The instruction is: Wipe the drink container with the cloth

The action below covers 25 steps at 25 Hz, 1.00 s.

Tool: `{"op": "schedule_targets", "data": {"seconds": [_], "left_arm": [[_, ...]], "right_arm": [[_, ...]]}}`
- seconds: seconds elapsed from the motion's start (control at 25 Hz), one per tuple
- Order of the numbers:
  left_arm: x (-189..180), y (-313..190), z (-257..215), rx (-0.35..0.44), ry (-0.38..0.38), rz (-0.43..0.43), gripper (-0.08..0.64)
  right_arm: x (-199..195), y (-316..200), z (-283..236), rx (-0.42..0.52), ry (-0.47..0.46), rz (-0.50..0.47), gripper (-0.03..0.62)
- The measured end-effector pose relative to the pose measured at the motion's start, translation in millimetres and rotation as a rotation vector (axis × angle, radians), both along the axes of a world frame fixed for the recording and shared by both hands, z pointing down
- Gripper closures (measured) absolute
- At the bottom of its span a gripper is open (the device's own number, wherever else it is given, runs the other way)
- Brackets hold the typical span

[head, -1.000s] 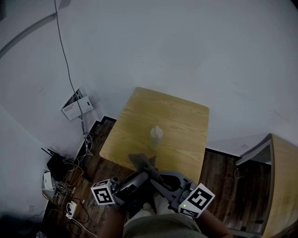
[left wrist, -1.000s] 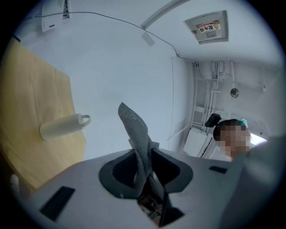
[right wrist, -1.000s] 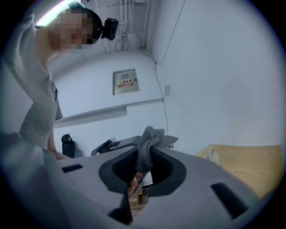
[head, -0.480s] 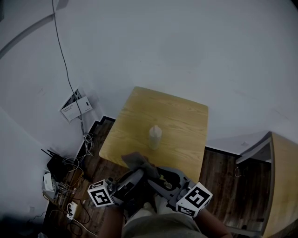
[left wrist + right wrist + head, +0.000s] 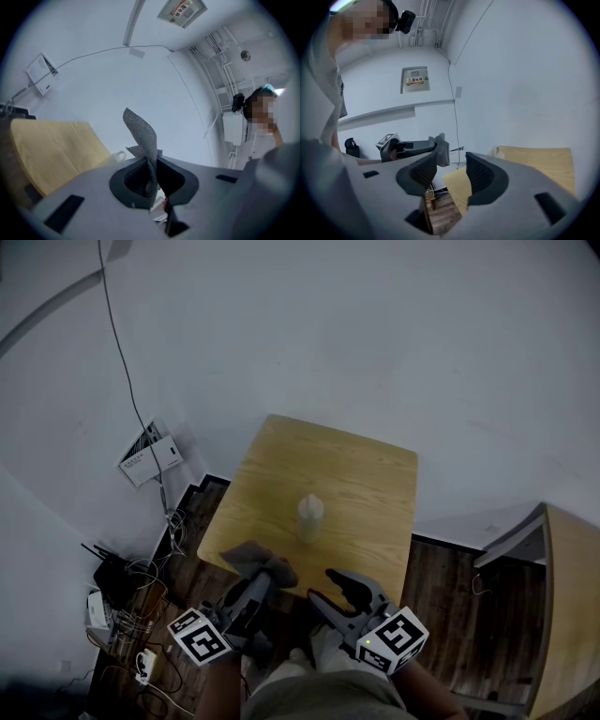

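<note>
Pale and upright, the drink container (image 5: 310, 518) stands untouched near the middle of the wooden table (image 5: 366, 460), well apart from both grippers. The grey mesh cloth (image 5: 143, 136) now hangs from the left gripper (image 5: 152, 174) alone, jaws clenched on the fabric over the table's near edge. The right gripper (image 5: 451, 172), joined to it a second ago, has just spread its jaws wide and holds nothing. The handover looks complete; wiping has not yet begun.
</note>
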<state>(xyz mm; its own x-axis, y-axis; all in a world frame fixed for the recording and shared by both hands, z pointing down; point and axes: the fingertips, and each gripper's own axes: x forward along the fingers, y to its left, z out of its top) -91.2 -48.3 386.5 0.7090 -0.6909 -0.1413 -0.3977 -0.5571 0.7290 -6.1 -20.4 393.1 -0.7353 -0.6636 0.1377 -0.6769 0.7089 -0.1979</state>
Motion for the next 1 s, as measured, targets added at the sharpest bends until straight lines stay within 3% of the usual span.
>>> {"op": "schedule_targets", "data": {"seconds": [0.16, 0.4, 0.6, 1.0], "left_arm": [[-15, -16, 17, -0.023, -0.145, -0.138, 0.537], [-27, -34, 48, -0.037, -0.251, -0.259, 0.538], [-18, -47, 69, -0.027, -0.384, -0.284, 0.538], [2, -86, 110, -0.062, -0.546, -0.283, 0.538]], "right_arm": [[16, -12, 6, 0.000, 0.028, 0.078, 0.467], [37, -28, 21, -0.018, 0.057, 0.192, 0.550], [50, -40, 32, -0.051, 0.070, 0.248, 0.573], [62, -56, 50, -0.107, 0.075, 0.260, 0.579]]}}
